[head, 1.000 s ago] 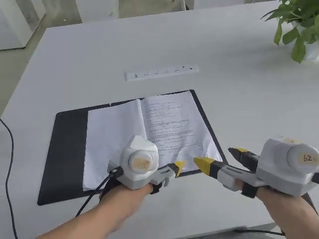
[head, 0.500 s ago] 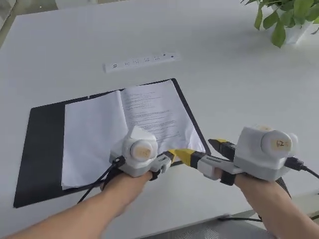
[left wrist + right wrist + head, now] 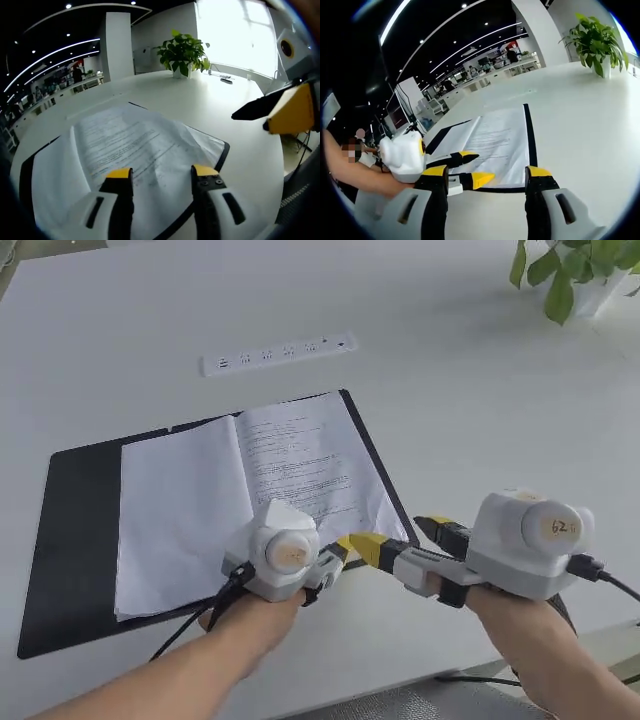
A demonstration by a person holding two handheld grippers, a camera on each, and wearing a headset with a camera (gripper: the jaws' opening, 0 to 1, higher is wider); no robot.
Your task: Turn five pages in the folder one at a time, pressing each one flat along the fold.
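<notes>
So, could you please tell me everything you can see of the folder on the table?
The folder is a thin black cover, lying open and flat on the white table. Its white left page looks blank, the right page carries printed text, and they bow up slightly at the fold. The left gripper is open over its near right corner; contact is unclear.

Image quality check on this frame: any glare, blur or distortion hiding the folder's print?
Head view: soft even light, folder sharp, print too small to read. Left gripper view: window blown out white, fisheye bows the page. Right gripper view: strong fisheye curve, dark ceiling against a bright table.
</notes>
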